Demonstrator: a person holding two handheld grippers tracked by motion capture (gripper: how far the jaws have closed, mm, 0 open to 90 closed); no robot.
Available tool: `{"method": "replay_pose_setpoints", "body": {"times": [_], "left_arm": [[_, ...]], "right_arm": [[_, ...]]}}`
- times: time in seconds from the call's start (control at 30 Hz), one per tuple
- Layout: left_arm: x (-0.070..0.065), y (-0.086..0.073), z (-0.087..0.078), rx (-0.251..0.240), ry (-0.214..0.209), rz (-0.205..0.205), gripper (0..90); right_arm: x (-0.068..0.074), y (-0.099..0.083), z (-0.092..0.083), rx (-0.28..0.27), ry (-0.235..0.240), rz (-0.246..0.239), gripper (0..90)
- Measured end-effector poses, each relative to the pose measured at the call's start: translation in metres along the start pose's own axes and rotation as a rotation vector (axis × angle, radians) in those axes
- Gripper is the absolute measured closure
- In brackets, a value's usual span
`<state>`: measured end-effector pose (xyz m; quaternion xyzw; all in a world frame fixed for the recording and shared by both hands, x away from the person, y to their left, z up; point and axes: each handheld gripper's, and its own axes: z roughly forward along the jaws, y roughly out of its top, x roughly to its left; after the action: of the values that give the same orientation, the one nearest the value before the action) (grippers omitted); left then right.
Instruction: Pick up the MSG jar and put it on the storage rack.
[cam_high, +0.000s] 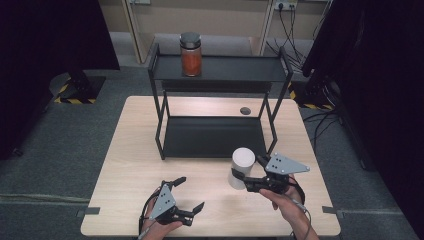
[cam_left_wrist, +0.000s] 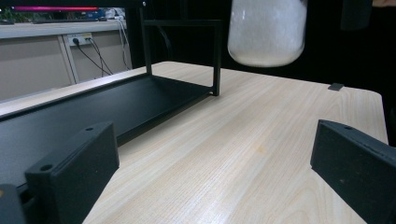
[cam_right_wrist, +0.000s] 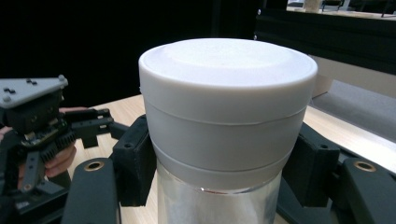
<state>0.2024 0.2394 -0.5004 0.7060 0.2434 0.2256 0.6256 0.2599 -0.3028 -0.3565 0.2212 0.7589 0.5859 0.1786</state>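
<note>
White-lidded jar (cam_high: 241, 167) of pale powder looks glassy, weighty and slippery; right gripper (cam_high: 248, 181) clamps it just under the lid, while left gripper (cam_high: 188, 195) rests with jaws apart.

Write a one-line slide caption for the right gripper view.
Right hand-held gripper clamps a clear glass jar with a white lid just under that lid, above the light wooden table.
</note>
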Motion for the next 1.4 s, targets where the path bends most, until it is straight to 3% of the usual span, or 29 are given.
{"method": "replay_pose_setpoints", "body": {"times": [0.17, 0.5, 0.9, 1.4], "left_arm": [[0.0, 0.0, 0.0, 0.001, -0.002, -0.002, 0.4], [0.0, 0.0, 0.0, 0.0, -0.002, -0.004, 0.4], [0.0, -0.001, 0.0, 0.001, -0.003, -0.006, 0.5], [0.0, -0.001, 0.001, 0.005, -0.004, -0.007, 0.5]], "right_arm": [[-0.009, 0.014, 0.002, -0.005, 0.027, 0.012, 35.5], [-0.018, 0.05, 0.005, -0.008, 0.036, -0.015, 35.5], [-0.023, 0.082, 0.013, -0.007, 0.061, -0.005, 35.5], [-0.029, 0.127, 0.014, -0.02, 0.033, -0.031, 35.5]]}}
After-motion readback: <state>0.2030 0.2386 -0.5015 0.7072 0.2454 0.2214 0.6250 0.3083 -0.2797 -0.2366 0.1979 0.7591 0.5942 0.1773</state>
